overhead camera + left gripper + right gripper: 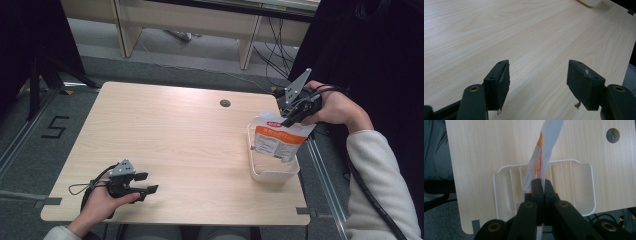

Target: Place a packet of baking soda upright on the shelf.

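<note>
A white and orange pouch (pixel 276 139) hangs upright over a clear plastic bin (pixel 260 172) at the table's right side. My right gripper (pixel 291 120) is shut on the pouch's top edge. In the right gripper view the black jaws pinch the thin pouch (pixel 544 150) edge-on, with the white ribbed bin (pixel 581 192) below it. My left gripper (pixel 148 183) rests near the table's front left corner, held by a hand, jaws open. In the left gripper view its gripper (pixel 537 85) has bare wood between the pads.
The light wood table (pixel 170 135) has a round cable hole (pixel 225 103) near its far edge. Beyond the table, desk legs and cables stand on the grey floor. A dark tripod (pixel 42 75) stands at far left.
</note>
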